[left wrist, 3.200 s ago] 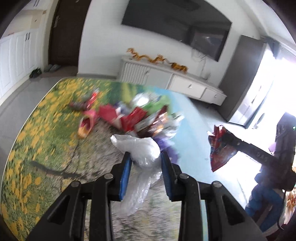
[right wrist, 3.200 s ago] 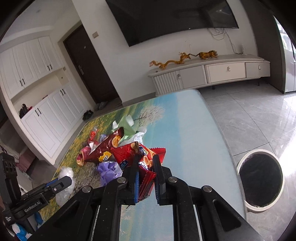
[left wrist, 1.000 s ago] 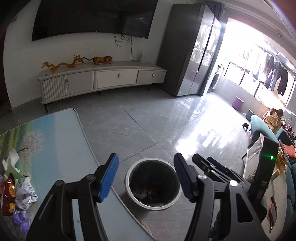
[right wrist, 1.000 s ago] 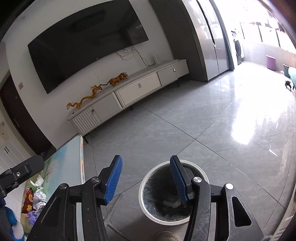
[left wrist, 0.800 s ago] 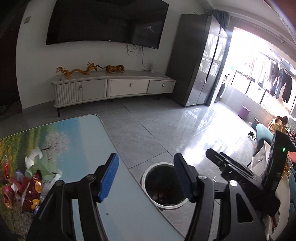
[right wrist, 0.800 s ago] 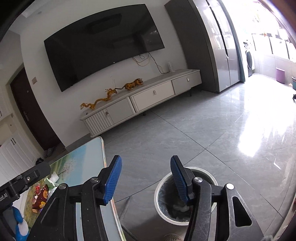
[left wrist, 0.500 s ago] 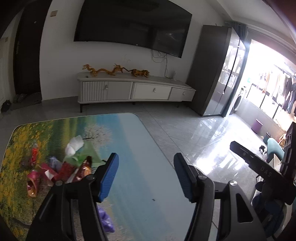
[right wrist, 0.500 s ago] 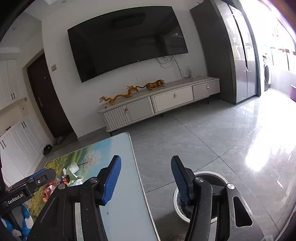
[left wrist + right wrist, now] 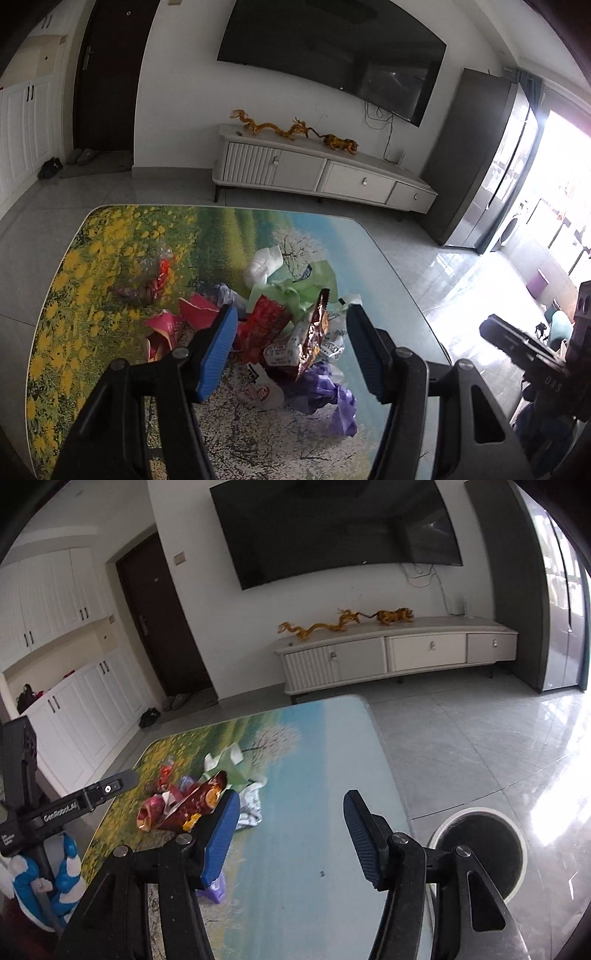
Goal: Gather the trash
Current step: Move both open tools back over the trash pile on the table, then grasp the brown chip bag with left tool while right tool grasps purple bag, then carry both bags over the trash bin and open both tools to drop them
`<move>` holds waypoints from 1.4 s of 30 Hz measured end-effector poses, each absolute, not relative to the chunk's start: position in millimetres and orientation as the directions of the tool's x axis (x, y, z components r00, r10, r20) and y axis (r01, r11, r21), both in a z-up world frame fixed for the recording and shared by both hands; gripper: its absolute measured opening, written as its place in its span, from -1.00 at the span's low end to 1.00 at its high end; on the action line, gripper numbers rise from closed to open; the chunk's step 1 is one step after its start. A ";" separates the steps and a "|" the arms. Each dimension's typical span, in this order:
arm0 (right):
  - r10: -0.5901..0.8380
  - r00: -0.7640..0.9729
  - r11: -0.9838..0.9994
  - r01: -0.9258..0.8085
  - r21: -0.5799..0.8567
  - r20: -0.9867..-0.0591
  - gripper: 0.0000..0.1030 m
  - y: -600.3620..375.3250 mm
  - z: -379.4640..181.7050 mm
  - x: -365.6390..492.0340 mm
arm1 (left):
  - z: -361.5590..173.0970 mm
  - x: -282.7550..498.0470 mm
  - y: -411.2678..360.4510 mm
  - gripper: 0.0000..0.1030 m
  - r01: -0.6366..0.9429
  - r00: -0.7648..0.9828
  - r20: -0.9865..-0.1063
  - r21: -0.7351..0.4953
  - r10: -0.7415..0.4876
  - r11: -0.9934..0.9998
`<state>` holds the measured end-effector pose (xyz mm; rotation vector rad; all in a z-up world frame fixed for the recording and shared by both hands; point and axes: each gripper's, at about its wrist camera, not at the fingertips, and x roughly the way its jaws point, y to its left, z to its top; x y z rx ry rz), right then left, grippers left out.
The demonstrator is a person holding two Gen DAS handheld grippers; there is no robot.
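A pile of trash lies on the landscape-print table (image 9: 110, 258): red wrappers (image 9: 266, 325), a brown snack bag (image 9: 314, 336), a green bag (image 9: 299, 288), a purple bag (image 9: 325, 391) and white tissue (image 9: 264, 264). My left gripper (image 9: 290, 347) hovers open just above the pile's near side, nothing between its pads. My right gripper (image 9: 291, 834) hangs over bare blue table to the right of the pile (image 9: 192, 805). Its jaws are opening and nothing is between them. The round white-rimmed bin (image 9: 476, 809) stands on the floor at the lower right.
A crumpled clear wrapper (image 9: 155, 273) lies apart, left of the pile. A white TV cabinet (image 9: 314, 173) stands beyond the table, with white cupboards (image 9: 74, 709) at the left. A hand in a blue-and-white glove (image 9: 44, 878) holds the left gripper. Grey tiled floor surrounds the table.
Both grippers have swung from over the floor bin back to the table. The plastic bag and red wrapper they held earlier are gone; both are empty.
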<state>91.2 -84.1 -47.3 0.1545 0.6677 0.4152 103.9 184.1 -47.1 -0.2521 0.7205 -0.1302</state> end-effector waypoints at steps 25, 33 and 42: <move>0.716 0.315 0.682 -0.505 0.529 -0.623 -0.25 -1.9 -160.3 106.4 | -117.6 153.9 147.4 -0.54 0.148 0.578 -0.767 -0.237 -0.279 0.960; 0.729 0.307 0.659 -0.553 0.509 -0.612 -0.59 -10.9 -152.3 96.2 | -105.7 142.8 146.3 -0.63 0.153 0.606 -0.734 -0.269 -0.305 0.951; 0.745 0.355 0.652 -0.564 0.506 -0.564 -0.61 -35.5 -134.5 80.5 | -68.9 116.7 157.9 -0.63 0.136 0.672 -0.678 -0.282 -0.298 0.950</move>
